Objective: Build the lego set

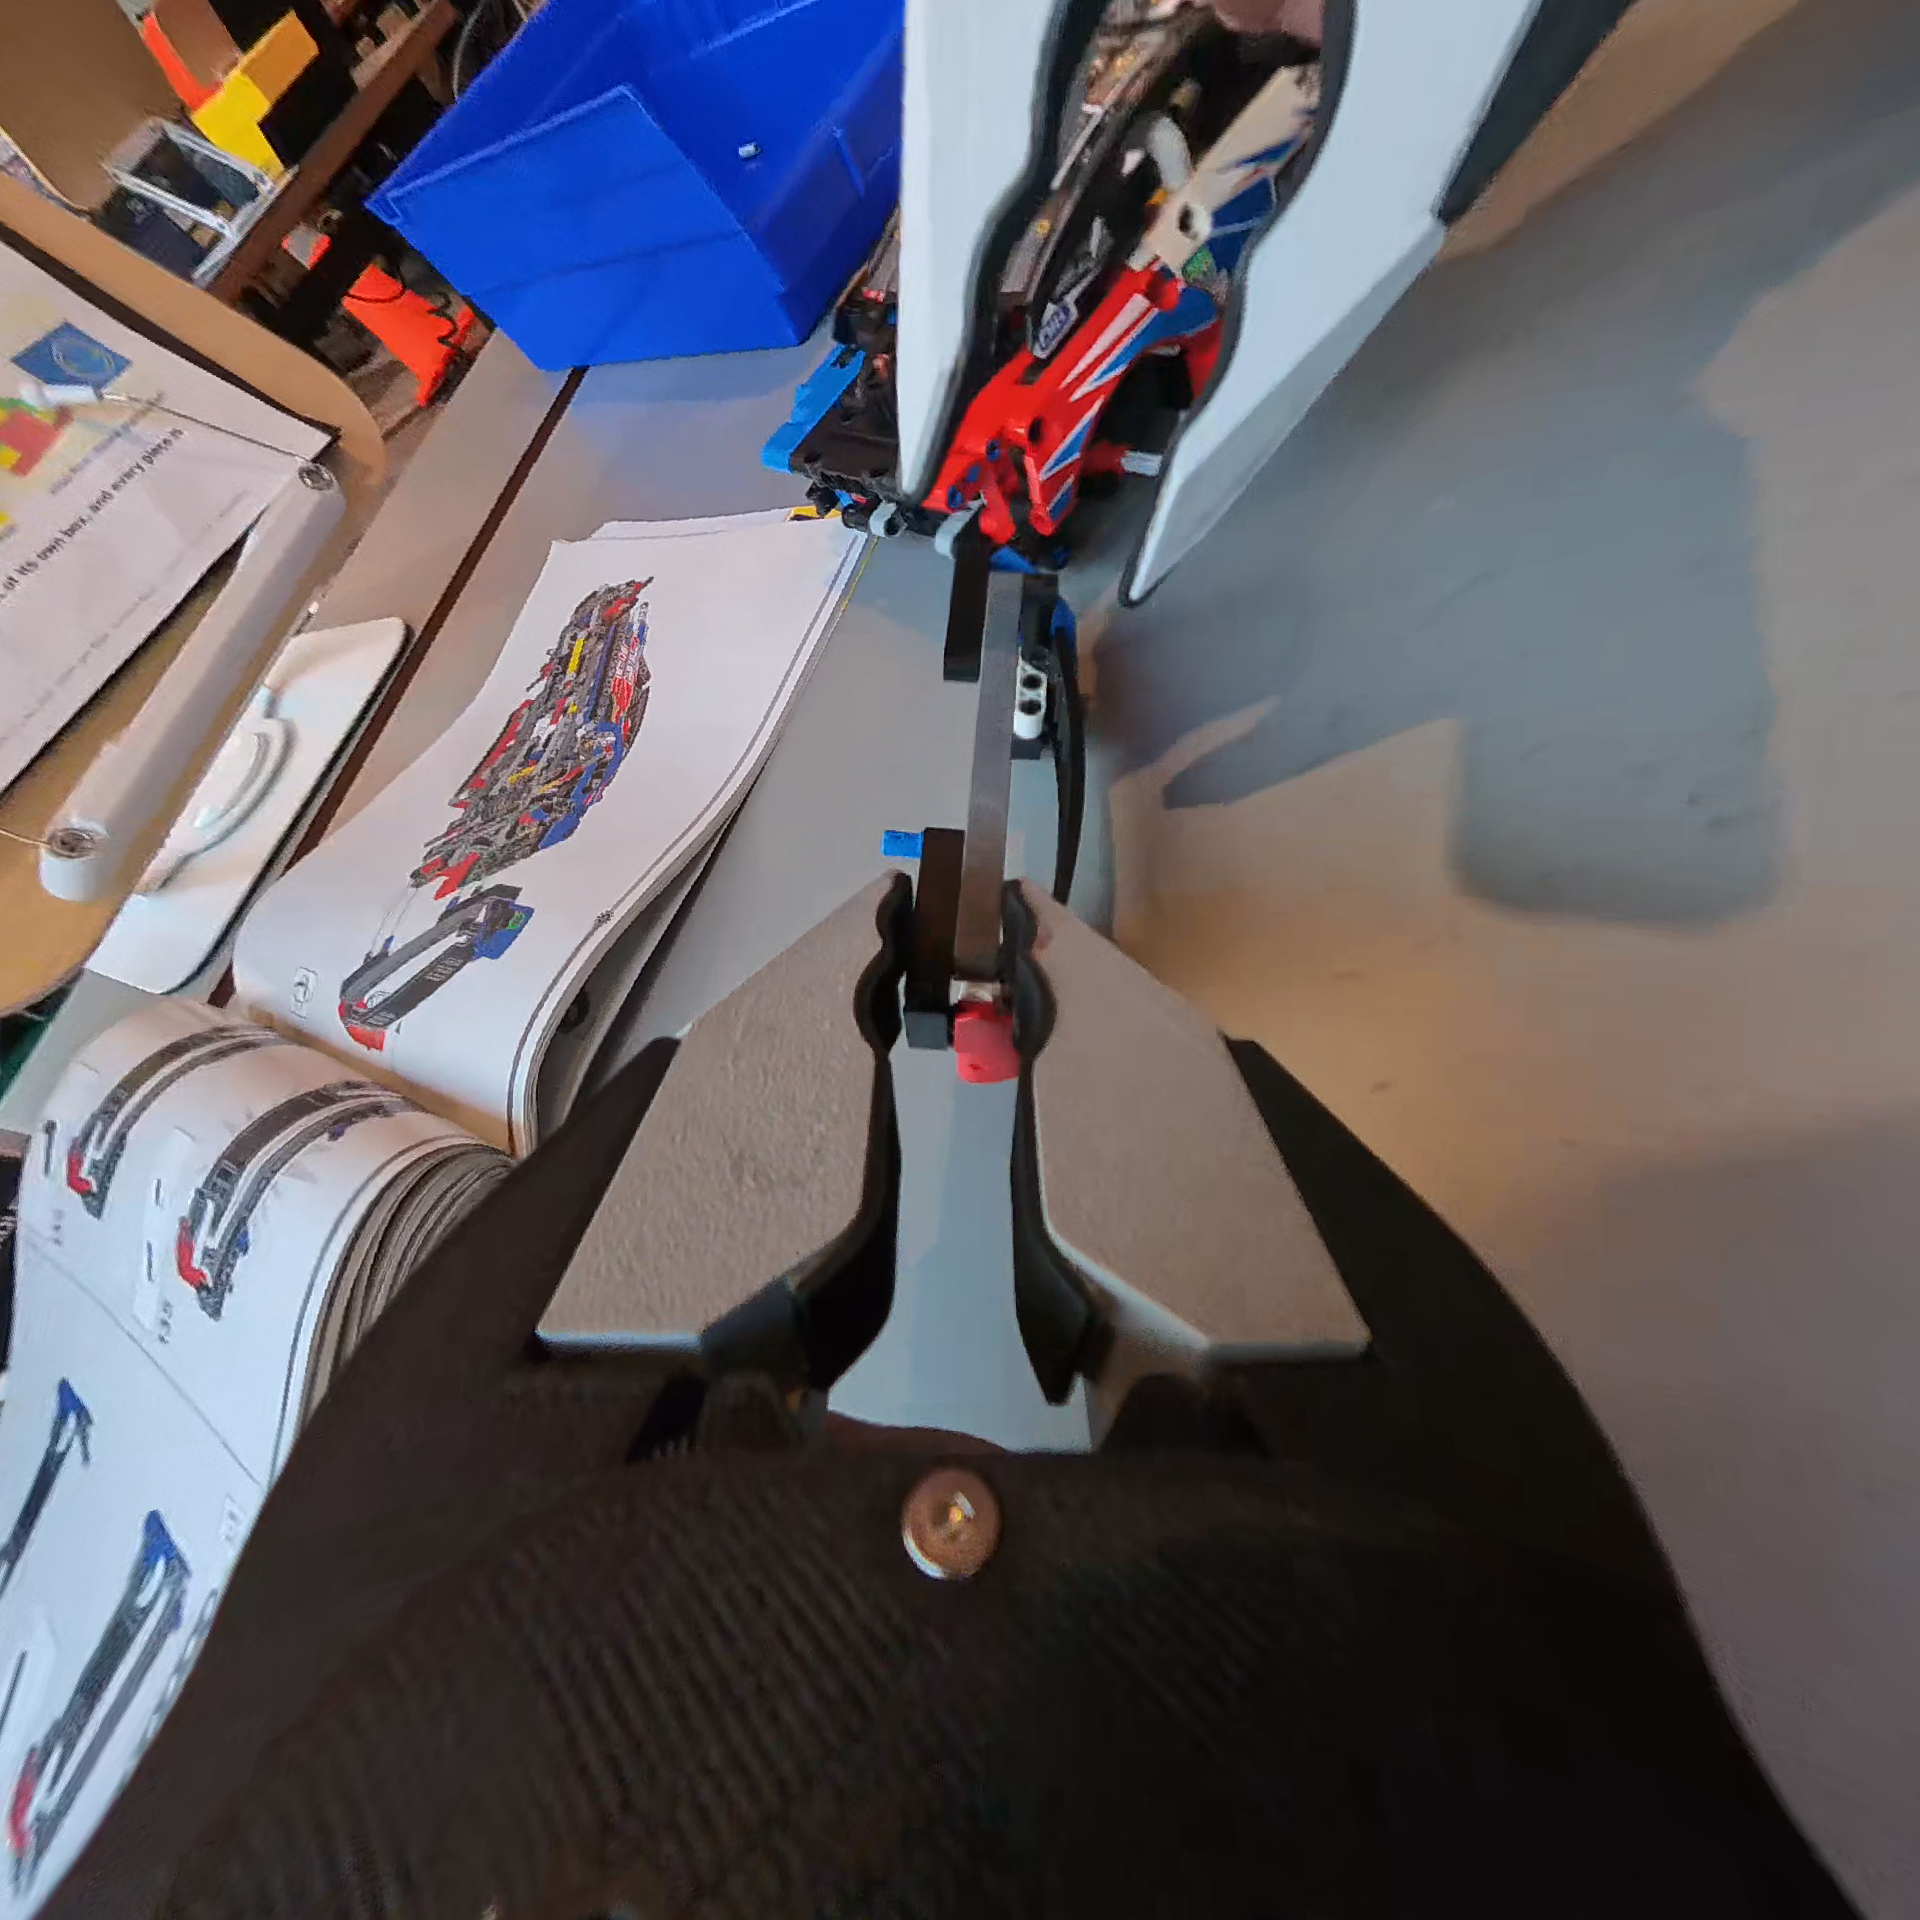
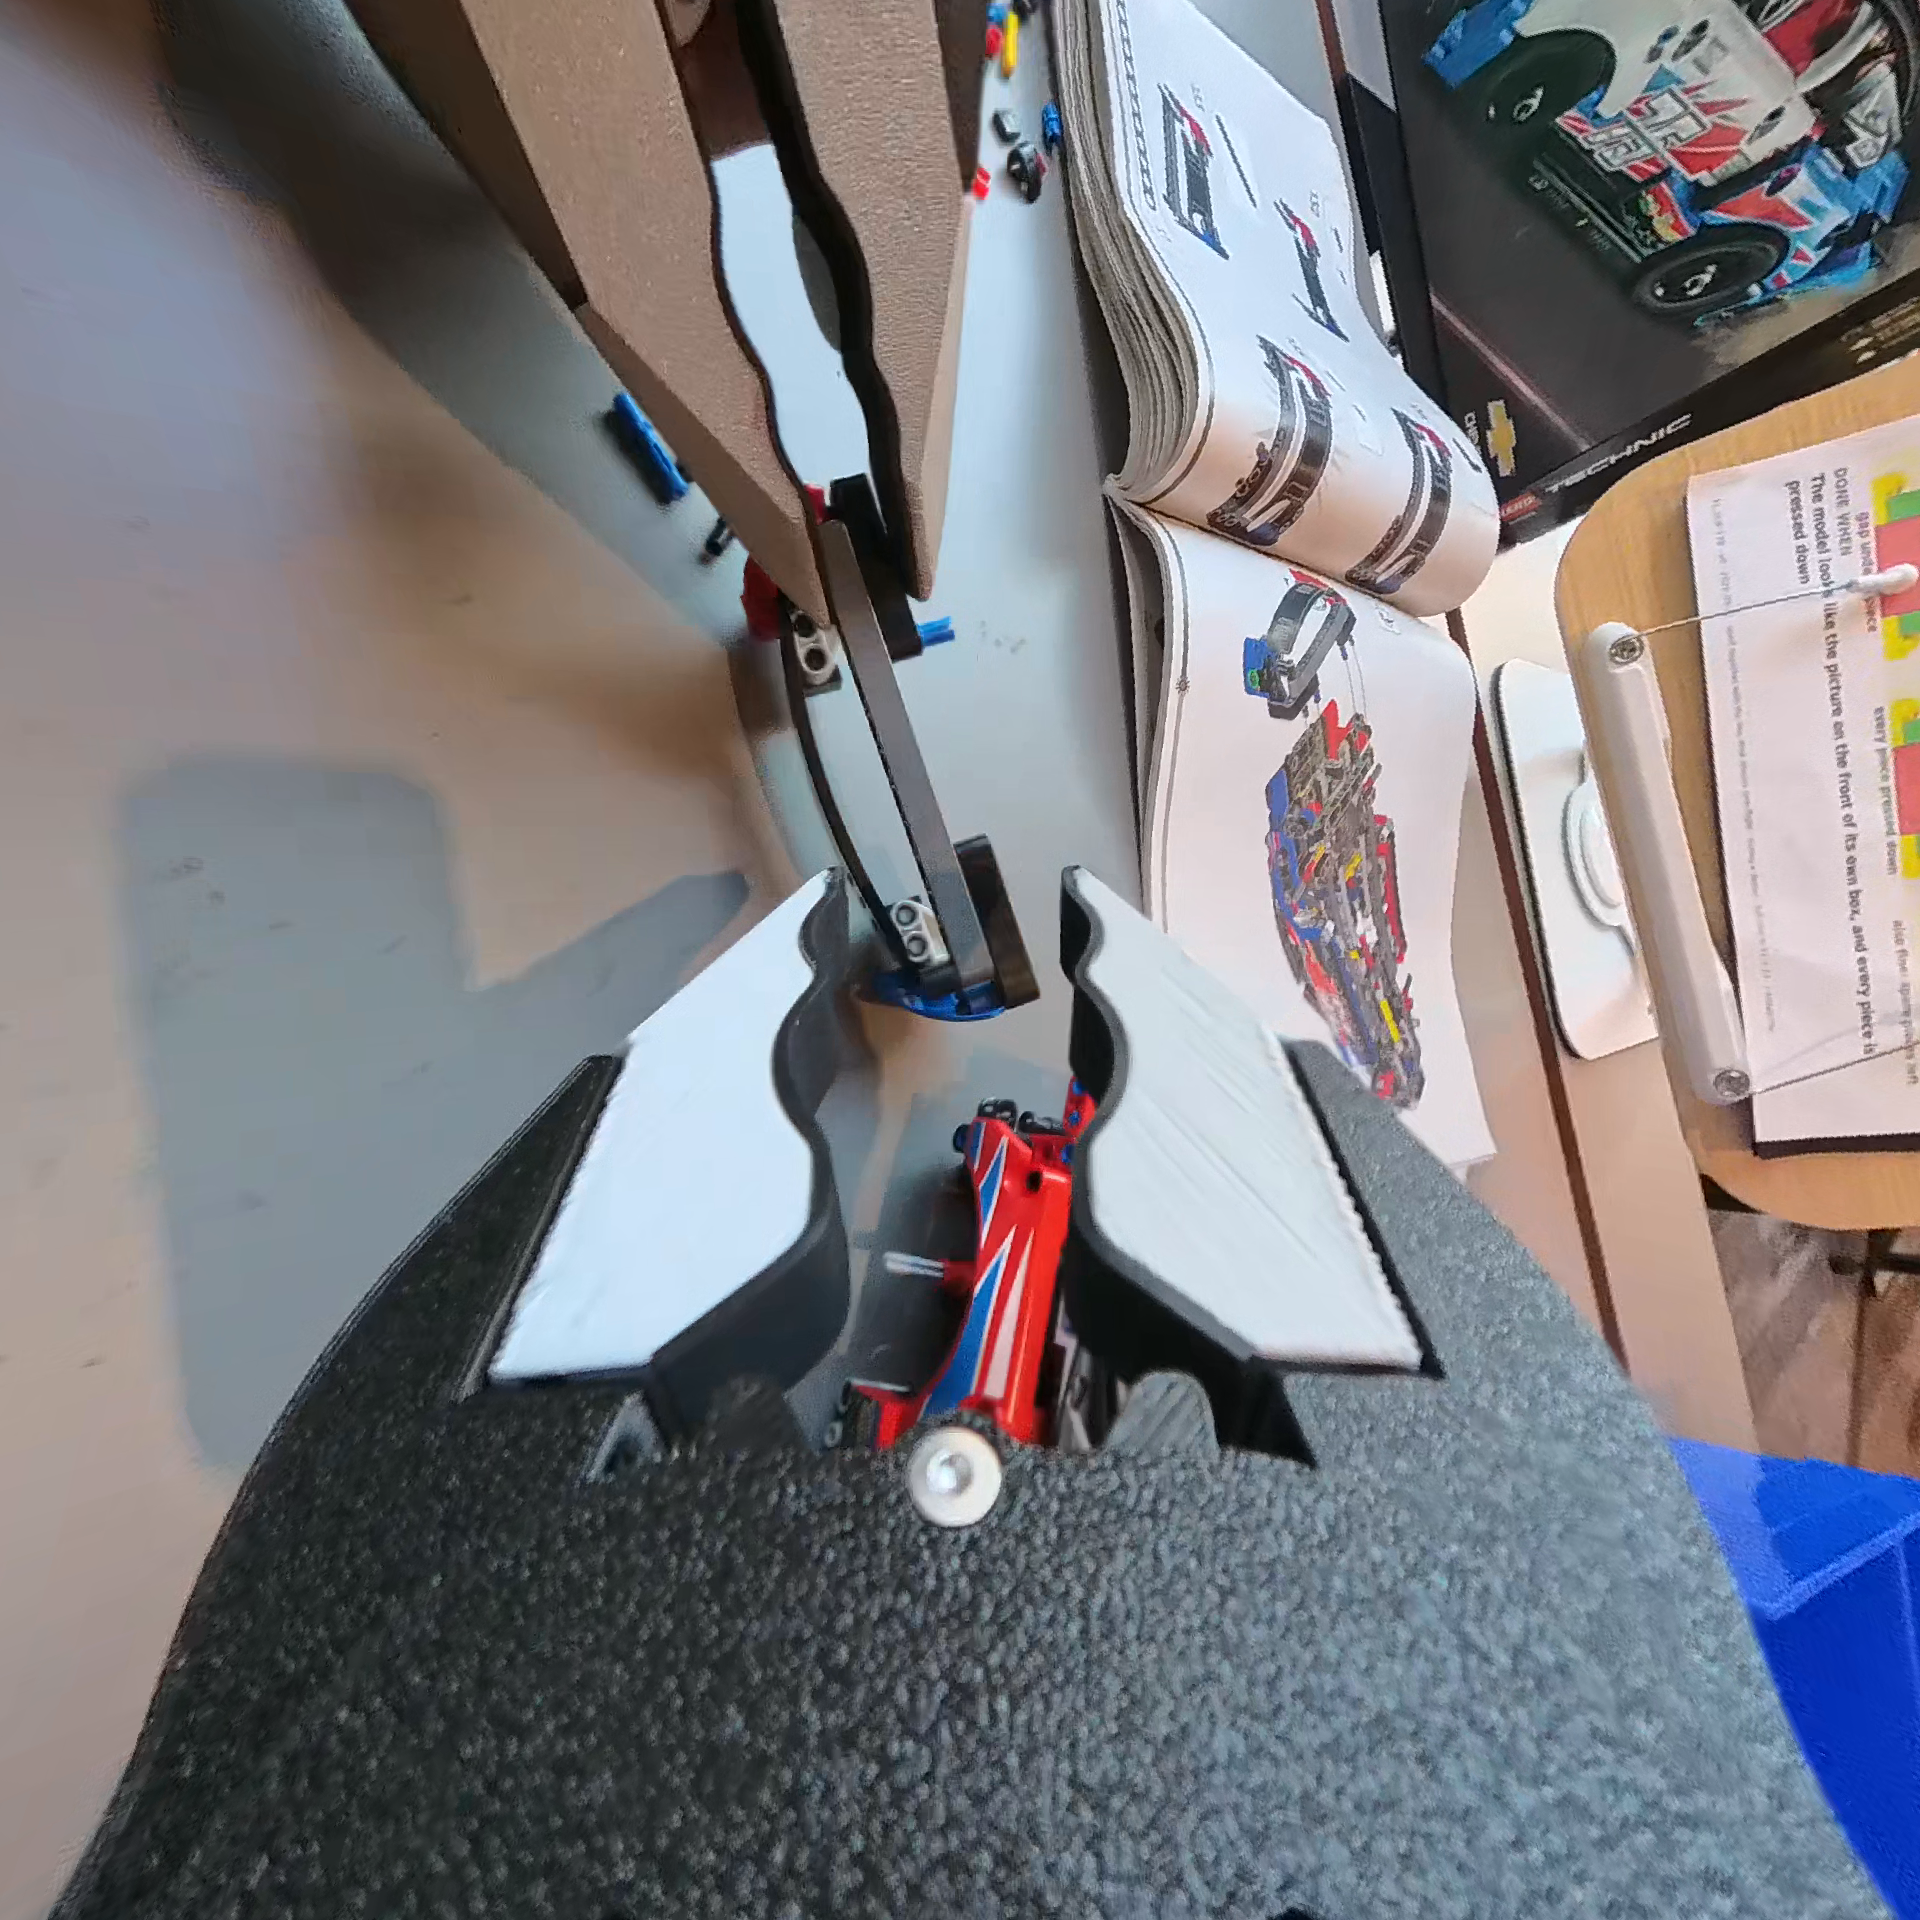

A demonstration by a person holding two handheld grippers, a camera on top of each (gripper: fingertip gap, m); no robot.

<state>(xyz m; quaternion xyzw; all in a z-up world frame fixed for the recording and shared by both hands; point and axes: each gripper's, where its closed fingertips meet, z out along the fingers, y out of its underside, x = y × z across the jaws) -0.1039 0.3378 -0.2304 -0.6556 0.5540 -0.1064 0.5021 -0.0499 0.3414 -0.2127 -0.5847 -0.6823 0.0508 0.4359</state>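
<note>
Left fingers (image 1: pixel 956 940) clamped on black curved arch piece (image 1: pixel 982 790), red-tipped; right fingers (image 2: pixel 951 914) apart around red car model (image 2: pixel 1013 1257).

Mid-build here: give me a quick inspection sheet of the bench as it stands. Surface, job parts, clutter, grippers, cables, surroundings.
Surface: grey table, partly sunlit, with shadows.
Job's things: black arch sub-assembly with a red end piece; red, white and blue car model; open instruction booklet.
Clutter: loose small pieces and a blue pin on the table.
Grippers: left gripper shut on the arch's near end; right gripper straddles the car model, its fingers apart; contact cannot be judged.
Cables: nothing seen on the table.
Surroundings: blue bin, set's box, printed sheet on a wooden board.
</note>
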